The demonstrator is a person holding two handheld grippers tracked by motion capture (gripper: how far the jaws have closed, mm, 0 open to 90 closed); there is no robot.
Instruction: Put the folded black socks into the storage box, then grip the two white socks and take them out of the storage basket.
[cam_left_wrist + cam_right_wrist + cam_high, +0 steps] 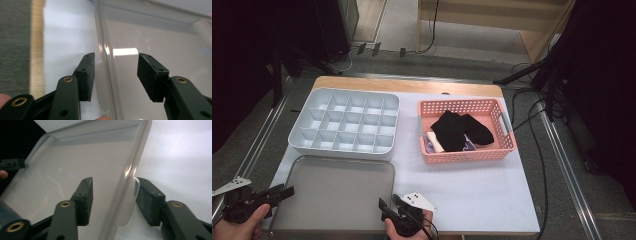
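Note:
A clear plastic lid lies flat on the white table top at the front left. My left gripper sits at the lid's front left corner. In the left gripper view its jaws stand apart with the lid's left rim running between them, and neither pad presses on it. My right gripper is at the lid's front right corner. In the right gripper view it straddles the lid's right rim; the rim lies close to the right pad and the left pad stands clear.
A white organiser tray with several square compartments stands behind the lid. To its right a pink basket holds black socks and some light cloth. The white table top stretches out at the front right. Cables run along the floor beyond the table.

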